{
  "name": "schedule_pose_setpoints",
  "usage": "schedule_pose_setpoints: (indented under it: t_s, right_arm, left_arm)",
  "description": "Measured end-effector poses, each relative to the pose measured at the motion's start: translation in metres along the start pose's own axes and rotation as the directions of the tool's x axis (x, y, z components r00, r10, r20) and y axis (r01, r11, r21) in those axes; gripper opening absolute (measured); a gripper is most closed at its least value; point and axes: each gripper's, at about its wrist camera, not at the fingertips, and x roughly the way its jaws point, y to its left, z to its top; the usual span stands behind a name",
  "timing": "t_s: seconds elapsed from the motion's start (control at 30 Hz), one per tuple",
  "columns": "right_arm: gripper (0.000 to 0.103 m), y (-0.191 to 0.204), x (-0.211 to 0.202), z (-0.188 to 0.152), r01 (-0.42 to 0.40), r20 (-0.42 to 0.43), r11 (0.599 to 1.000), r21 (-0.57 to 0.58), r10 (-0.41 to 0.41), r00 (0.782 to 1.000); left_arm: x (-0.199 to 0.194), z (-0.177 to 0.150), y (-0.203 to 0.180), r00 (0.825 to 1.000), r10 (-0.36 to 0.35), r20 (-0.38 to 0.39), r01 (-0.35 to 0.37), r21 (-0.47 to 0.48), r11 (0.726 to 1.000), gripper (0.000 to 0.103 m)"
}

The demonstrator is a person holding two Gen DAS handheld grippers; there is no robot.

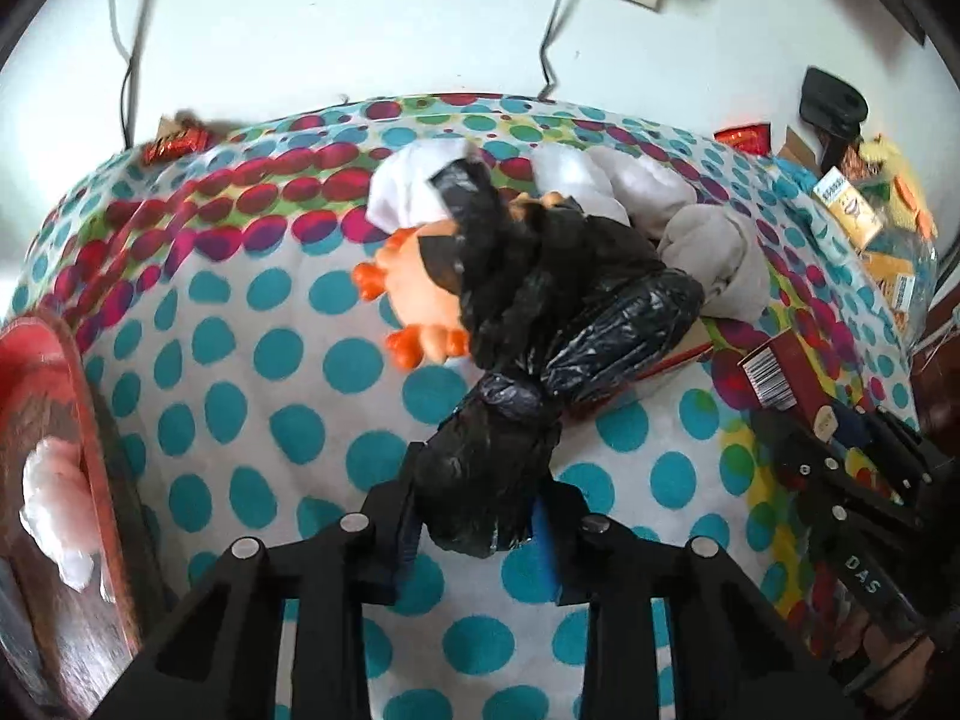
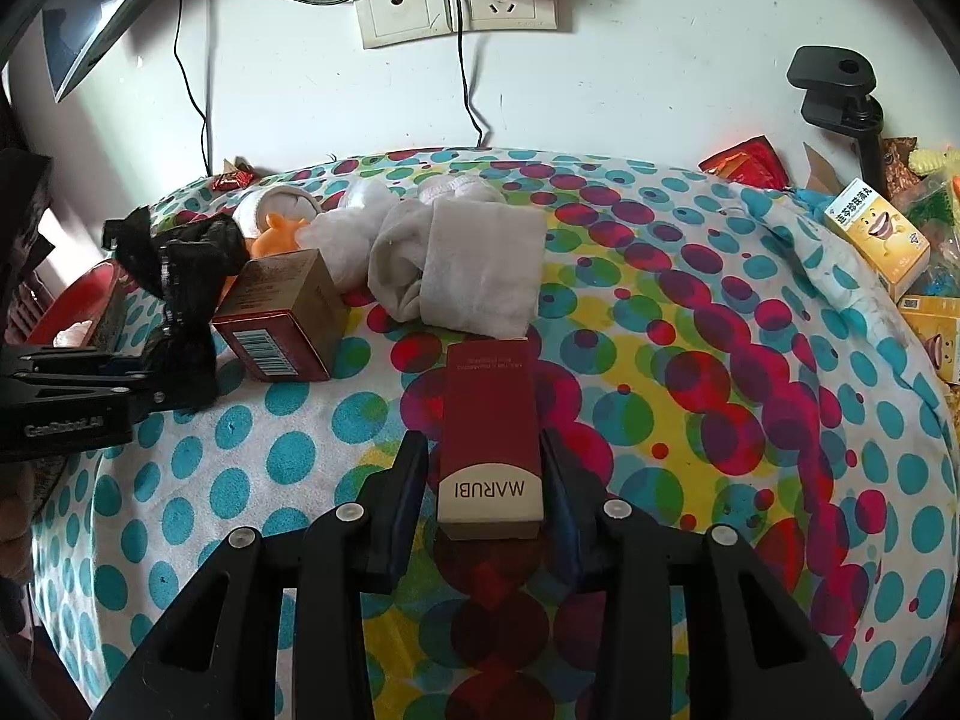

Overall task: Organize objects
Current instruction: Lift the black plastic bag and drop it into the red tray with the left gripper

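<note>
My left gripper [image 1: 480, 504] is shut on a black plastic bag [image 1: 540, 324], holding it above the dotted cloth; it also shows at the left of the right wrist view [image 2: 180, 294]. My right gripper [image 2: 486, 480] is shut on a red MARUBI box [image 2: 489, 426], which also shows in the left wrist view [image 1: 792, 372]. An orange toy [image 1: 414, 300] lies behind the bag. A second red-and-brown box [image 2: 282, 312] lies next to grey and white socks [image 2: 468, 264].
A red tray [image 1: 54, 420] holding something white sits at the table's left edge. Yellow boxes [image 2: 876, 234] and snack packets crowd the right edge. A black clamp [image 2: 840, 90], wall sockets [image 2: 456, 6] and hanging cables stand behind.
</note>
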Motion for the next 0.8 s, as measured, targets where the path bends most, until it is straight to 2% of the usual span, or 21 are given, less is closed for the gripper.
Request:
schedule_pose_setpoints:
  t_s: [0.07,0.2,0.53,0.8]
  right_arm:
    - [0.037,0.0,0.0,0.0,0.001,0.0,1.0,-0.001,-0.001,1.0]
    - [0.037,0.0,0.0,0.0,0.003,-0.001,1.0,-0.003,-0.003,1.0]
    - [0.039,0.003,0.003,0.0,0.018,-0.004,1.0,-0.023,-0.019,1.0]
    - [0.039,0.004,0.004,0.0,0.023,-0.005,0.999,-0.029,-0.023,1.0]
  left_arm:
    - [-0.003,-0.004,0.003,1.0,-0.017,-0.007,0.017,-0.013,1.0,0.03]
    - [-0.013,-0.017,0.004,1.0,0.005,0.003,-0.005,-0.002,1.0,0.03]
    - [-0.037,-0.05,-0.001,0.995,0.101,0.026,-0.103,0.059,0.993,0.03]
    - [-0.061,-0.074,0.007,0.994,0.105,0.023,-0.106,0.047,0.993,0.03]
